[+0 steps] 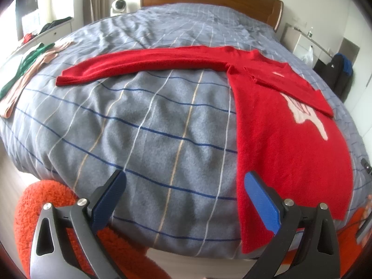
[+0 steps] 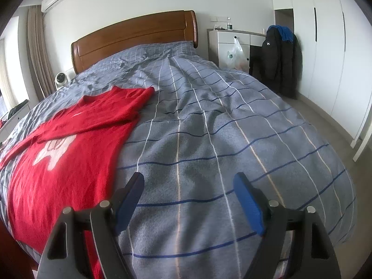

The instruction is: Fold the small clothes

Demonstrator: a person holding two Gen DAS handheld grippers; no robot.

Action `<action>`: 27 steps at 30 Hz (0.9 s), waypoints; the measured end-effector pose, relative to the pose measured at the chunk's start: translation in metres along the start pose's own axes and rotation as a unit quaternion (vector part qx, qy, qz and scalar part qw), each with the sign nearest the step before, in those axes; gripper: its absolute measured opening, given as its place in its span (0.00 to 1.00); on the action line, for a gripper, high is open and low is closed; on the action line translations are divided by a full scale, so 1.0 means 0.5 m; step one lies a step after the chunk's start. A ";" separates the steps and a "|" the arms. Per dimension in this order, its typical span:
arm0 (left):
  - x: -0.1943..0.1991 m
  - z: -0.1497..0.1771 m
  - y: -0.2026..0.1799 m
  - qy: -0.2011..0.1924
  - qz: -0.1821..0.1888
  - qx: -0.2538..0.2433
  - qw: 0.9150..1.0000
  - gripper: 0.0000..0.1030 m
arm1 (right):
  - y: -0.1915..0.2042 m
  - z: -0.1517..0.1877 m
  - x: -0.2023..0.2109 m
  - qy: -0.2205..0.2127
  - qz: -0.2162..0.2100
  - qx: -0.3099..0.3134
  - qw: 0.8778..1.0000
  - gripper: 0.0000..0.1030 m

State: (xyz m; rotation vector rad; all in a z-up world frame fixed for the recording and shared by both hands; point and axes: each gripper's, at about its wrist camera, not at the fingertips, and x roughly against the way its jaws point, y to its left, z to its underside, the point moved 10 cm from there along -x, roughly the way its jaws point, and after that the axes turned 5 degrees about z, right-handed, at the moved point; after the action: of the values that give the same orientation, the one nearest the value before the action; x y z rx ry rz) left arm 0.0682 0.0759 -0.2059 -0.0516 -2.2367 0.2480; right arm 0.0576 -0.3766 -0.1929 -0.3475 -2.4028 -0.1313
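Red sweater (image 1: pixel 290 144) is lying soft, limp on bed (image 1: pixel 151 127); likely pinching outstretched sleeve cuff (image 1: pixel 67 76). Both grippers' fingers (image 1: pixel 262 200) (image 2: pixel 130 200) are standing wide, empty.

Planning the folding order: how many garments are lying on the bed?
3: a red sweater near the bed's foot, one sleeve stretched out; a green garment and a pink garment together at the bed's far side edge. More may be hidden.

Soft daylight from the left window (image 1: pixel 9 21), strong fisheye bending, dark blurred corners.
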 end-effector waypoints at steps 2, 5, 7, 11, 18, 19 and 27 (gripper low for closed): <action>-0.001 0.000 0.001 0.000 0.000 0.001 1.000 0.99 | 0.000 0.000 0.000 0.000 0.000 -0.001 1.000 0.76; -0.003 0.002 0.001 0.001 -0.002 0.001 1.000 0.99 | 0.000 0.000 0.001 -0.001 0.001 -0.001 1.000 0.76; -0.003 0.002 0.003 0.002 -0.002 0.002 1.000 0.99 | 0.001 0.000 0.001 -0.002 0.001 0.000 1.000 0.76; -0.003 0.002 0.003 0.002 -0.002 0.002 1.000 0.99 | 0.000 0.000 0.002 -0.002 0.002 0.000 1.000 0.76; -0.003 0.003 0.005 0.002 -0.002 0.003 1.000 0.99 | 0.000 0.000 0.001 0.000 0.002 -0.001 1.000 0.76; -0.003 0.003 0.005 0.002 -0.002 0.003 1.000 0.99 | 0.000 0.000 0.001 0.000 0.002 -0.001 1.000 0.76; -0.002 0.003 0.006 0.003 -0.003 0.003 1.000 0.99 | -0.001 0.001 0.001 0.000 0.002 -0.001 1.000 0.76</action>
State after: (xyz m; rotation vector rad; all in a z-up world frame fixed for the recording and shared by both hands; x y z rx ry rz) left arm 0.0677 0.0784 -0.2083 -0.0410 -2.2301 0.2513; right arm 0.0570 -0.3768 -0.1927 -0.3527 -2.4030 -0.1314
